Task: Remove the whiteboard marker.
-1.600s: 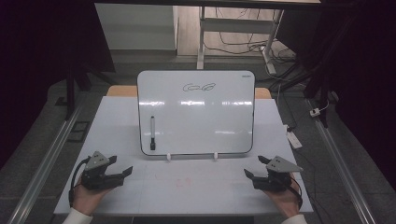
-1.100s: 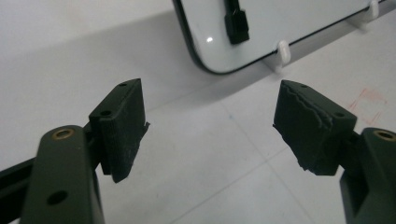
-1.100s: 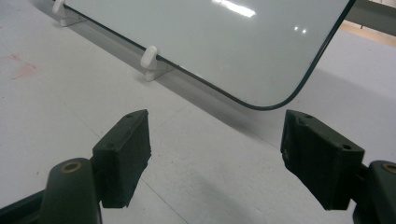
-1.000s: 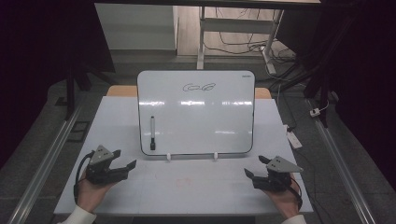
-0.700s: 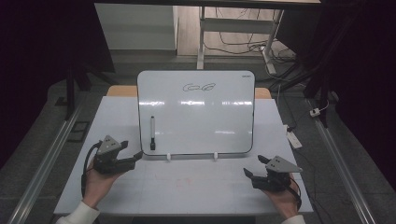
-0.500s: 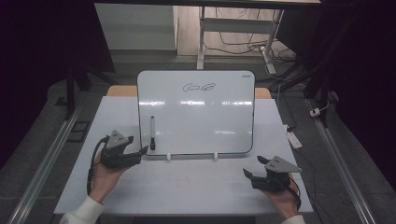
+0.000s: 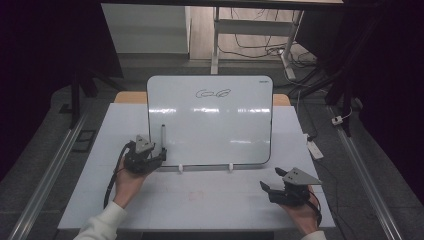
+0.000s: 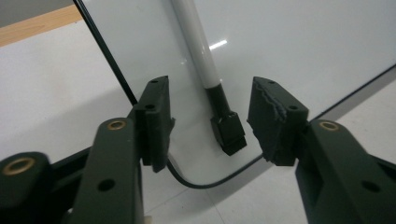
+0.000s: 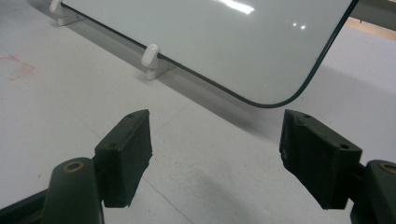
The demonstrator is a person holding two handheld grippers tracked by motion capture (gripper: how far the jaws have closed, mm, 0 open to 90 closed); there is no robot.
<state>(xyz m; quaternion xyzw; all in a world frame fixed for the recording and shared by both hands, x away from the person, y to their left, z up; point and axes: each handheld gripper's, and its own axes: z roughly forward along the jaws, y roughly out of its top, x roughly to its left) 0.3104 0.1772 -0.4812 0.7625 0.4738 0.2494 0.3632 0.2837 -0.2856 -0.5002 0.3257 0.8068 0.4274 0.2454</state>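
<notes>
**Jaws closing around marker, no contact yet**

Fingers (image 8: 156, 122) of the left gripper (image 8: 208, 123) stand apart and have just been closing; the marker's (image 8: 227, 133) black cap lies between them, touching neither pad.

High view: left gripper (image 7: 159, 154) at the whiteboard's (image 7: 215, 125) lower left corner, marker (image 7: 162, 136) resting on the board. Right gripper (image 7: 270, 182) well apart, over the table (image 7: 200, 200).

Right gripper view: right gripper (image 9: 215, 156) jaws wide apart, nothing between.
</notes>
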